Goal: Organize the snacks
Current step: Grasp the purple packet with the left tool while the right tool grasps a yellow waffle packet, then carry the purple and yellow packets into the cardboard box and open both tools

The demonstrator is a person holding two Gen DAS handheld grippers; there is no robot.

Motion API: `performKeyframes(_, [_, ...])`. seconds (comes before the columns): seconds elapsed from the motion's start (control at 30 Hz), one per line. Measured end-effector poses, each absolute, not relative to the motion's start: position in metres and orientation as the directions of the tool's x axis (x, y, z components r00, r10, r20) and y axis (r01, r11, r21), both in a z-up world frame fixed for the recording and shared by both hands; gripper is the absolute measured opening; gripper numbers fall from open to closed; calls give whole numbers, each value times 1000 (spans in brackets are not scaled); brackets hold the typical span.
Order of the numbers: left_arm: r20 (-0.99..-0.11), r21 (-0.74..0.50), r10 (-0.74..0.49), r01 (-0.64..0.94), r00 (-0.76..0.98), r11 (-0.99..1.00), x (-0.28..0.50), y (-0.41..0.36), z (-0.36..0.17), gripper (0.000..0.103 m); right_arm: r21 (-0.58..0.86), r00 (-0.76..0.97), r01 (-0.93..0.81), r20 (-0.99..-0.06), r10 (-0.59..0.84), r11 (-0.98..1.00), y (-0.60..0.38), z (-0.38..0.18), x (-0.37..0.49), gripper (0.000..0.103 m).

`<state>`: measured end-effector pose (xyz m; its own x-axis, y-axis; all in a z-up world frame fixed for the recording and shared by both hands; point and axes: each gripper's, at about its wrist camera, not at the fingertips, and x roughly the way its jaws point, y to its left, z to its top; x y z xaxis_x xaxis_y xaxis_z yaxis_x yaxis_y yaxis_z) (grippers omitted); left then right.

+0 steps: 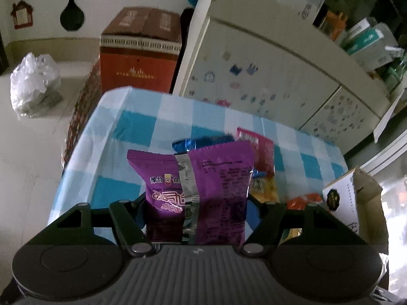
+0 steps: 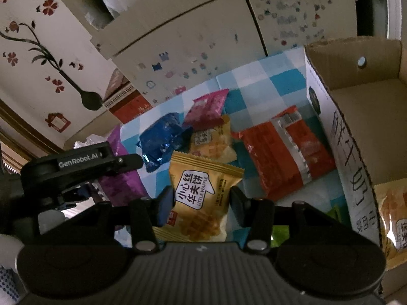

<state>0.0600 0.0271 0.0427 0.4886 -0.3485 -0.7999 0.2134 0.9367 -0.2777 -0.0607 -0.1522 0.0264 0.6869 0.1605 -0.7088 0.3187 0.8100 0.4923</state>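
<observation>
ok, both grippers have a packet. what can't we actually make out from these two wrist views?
- Left wrist: the purple packet in the left gripper hides most of the blue packet and red packet.
- Right wrist: cardboard box interior is cut off by the frame edge; only part of one yellow packet inside shows.
- Right wrist: the waffle packet and right gripper cover the cloth below.
- Both views: small print on the packets is too blurred to read.
</observation>
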Motion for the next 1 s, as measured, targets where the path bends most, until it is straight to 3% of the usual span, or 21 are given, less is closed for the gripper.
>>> performKeyframes(0.67, [-755,-245,-347,251,556,937,54,25,60,75,498,734,297,-664,138,815,-161,52,-72,49])
performKeyframes(1.0, [-749,-243,-373,296,548,924,49,12,60,75,472,755,378,-655,30,796,-194,77,-88,49])
